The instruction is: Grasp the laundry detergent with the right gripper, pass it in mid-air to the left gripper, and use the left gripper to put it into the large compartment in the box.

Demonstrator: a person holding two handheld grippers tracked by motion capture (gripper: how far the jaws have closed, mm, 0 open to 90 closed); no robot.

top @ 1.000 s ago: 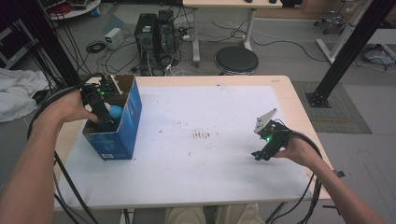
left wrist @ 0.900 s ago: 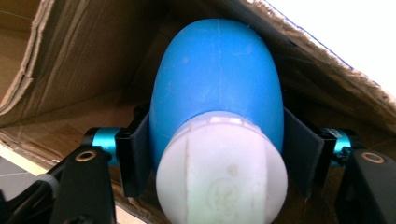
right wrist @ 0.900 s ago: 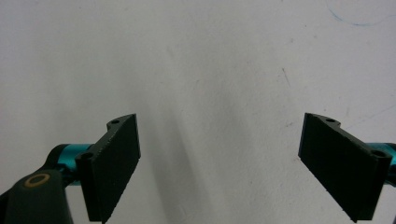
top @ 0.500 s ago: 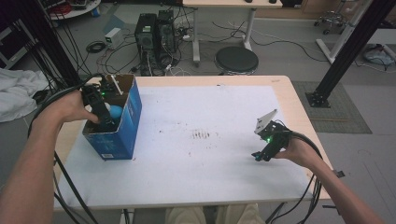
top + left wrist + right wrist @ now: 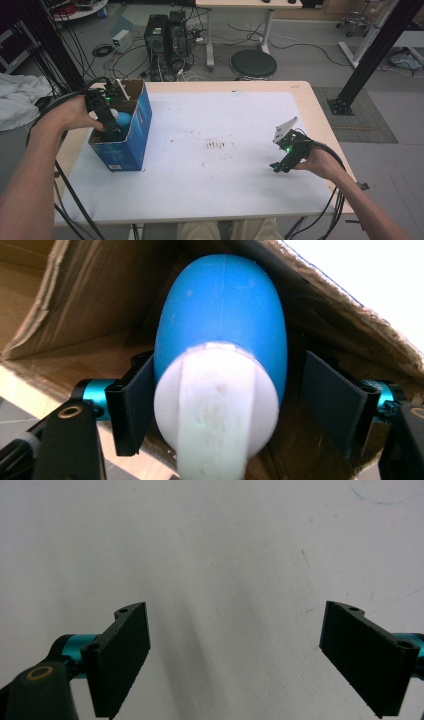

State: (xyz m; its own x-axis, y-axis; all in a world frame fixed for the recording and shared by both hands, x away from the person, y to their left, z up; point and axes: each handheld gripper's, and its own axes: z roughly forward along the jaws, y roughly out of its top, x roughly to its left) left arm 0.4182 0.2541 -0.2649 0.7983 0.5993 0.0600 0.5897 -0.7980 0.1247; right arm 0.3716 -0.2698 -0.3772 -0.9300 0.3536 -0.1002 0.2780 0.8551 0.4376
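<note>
My left claw (image 5: 220, 405) reaches down into the blue cardboard box (image 5: 141, 131) at the left end of the table (image 5: 310, 100). Its jaws have just been opening: the blue-and-white egg-shaped object (image 5: 222, 340) lies between them. The left pad (image 5: 140, 400) is at the object's flank, contact uncertain. The right pad (image 5: 330, 400) stands clear of it, a dark gap between. The grip is thus released, the object resting inside the box, white end toward the camera.

Around the left claw: brown cardboard walls close in on both sides and behind the object. A torn flap (image 5: 40, 295) rises at the upper left. The box's far wall runs slantwise just beyond the object and leaves little room past it.

My right claw (image 5: 276, 167) hovers low over the white sheet (image 5: 225, 175) covering the table, well apart from the box, jaws spread wide with nothing between them. Ahead of it lies bare sheet marked with faint scuffs (image 5: 216, 145) and, in the right gripper view, a thin blue pen stroke (image 5: 375, 499).

Beyond the table's far edge: a round black stool (image 5: 253, 63), two computer towers (image 5: 167, 34) and loose cables (image 5: 105, 50) on the floor.
</note>
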